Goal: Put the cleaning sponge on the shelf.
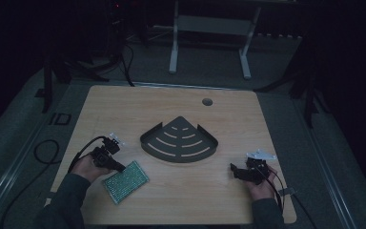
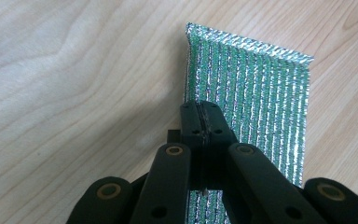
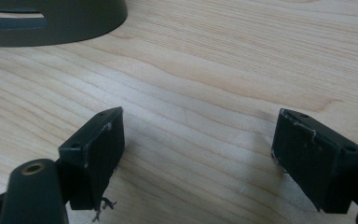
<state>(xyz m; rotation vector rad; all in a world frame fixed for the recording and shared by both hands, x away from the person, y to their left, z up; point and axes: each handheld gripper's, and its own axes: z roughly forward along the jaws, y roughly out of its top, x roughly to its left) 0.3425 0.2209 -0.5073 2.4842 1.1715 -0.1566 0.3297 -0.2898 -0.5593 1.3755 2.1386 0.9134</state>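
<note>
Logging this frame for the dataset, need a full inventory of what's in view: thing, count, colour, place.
Table: 1, light wood, centre of the high view, with a round hole near its far edge.
Corner rack: 1, dark grey, fan-shaped with curved slots, middle of the table.
Scouring pad: 1, green and silver, shiny, near left part of the table.
White frame: 1, on the floor beyond the table.
Left gripper: 1, black, jaws closed on the near edge of the scouring pad.
Right gripper: 1, black, jaws wide apart over bare wood, near right part of the table.
Hands: 2, one on each gripper.
</note>
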